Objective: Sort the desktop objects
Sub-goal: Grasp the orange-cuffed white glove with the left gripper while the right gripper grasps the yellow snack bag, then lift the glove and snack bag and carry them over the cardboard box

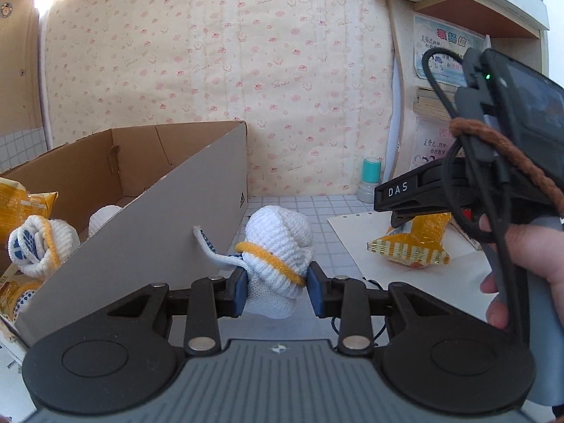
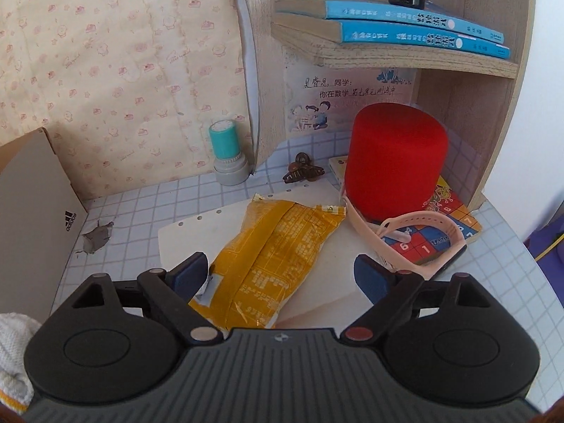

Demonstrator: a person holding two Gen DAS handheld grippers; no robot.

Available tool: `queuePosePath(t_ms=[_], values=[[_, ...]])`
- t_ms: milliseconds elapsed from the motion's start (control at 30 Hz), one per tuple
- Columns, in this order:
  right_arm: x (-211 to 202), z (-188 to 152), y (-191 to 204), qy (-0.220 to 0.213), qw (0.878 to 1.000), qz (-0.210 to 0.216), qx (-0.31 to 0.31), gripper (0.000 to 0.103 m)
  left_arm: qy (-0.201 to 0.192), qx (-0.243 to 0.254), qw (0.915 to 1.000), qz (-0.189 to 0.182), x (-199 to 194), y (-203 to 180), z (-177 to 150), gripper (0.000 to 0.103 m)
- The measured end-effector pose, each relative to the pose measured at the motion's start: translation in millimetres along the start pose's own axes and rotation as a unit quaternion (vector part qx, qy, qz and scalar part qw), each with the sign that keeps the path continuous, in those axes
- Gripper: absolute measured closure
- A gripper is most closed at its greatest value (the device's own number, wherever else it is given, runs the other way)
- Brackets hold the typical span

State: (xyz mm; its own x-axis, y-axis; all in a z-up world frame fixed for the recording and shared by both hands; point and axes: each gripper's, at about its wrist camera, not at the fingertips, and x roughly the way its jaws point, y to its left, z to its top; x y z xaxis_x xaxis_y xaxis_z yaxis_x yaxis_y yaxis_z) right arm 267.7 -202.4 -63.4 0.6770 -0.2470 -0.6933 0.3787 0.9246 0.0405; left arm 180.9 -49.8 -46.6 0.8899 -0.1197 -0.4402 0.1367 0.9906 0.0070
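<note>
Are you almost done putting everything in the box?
Partway. Already in the cardboard box: a rolled white glove and a yellow snack bag. In hand: the left gripper is clamped on another glove bundle beside the box. The right gripper is open over a yellow packet on the paper. Left on the desk: hair clip, stamp, pink watch band.

The left wrist camera sits just behind its own fingers, low over the tiled desk (image 1: 303, 208), facing the patterned back wall (image 1: 218, 70) with the cardboard box (image 1: 148, 218) close on its left. The right wrist camera looks forward and slightly down, close to the desk corner under the shelf (image 2: 405, 58). Both views share the teal stamp (image 1: 371, 179) (image 2: 227, 157), yellow snack packet (image 1: 412, 243) (image 2: 268, 261) and box wall.
</note>
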Motion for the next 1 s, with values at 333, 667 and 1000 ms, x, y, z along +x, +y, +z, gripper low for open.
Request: queuePosePath(t_ms=[333, 667, 1000], values=[[1.7, -12.3, 11.0, 0.002, 0.997, 0.040, -0.060, 0.053, -0.001, -0.013, 0.9999, -0.011, -4.0, 11.5, -1.2, 0.067], [-78.6, -56.0, -11.9, -0.067, 0.984, 0.066, -0.152, 0.057, 0.002, -0.017, 0.9998, -0.007, -6.0, 9.2, -3.1, 0.067], [-136.0, -80.5, -38.0, -0.098, 0.982, 0.081, -0.142, 0.057, -0.014, -0.008, 0.9999, 0.002, -33.3, -7.5, 1.5, 0.067]])
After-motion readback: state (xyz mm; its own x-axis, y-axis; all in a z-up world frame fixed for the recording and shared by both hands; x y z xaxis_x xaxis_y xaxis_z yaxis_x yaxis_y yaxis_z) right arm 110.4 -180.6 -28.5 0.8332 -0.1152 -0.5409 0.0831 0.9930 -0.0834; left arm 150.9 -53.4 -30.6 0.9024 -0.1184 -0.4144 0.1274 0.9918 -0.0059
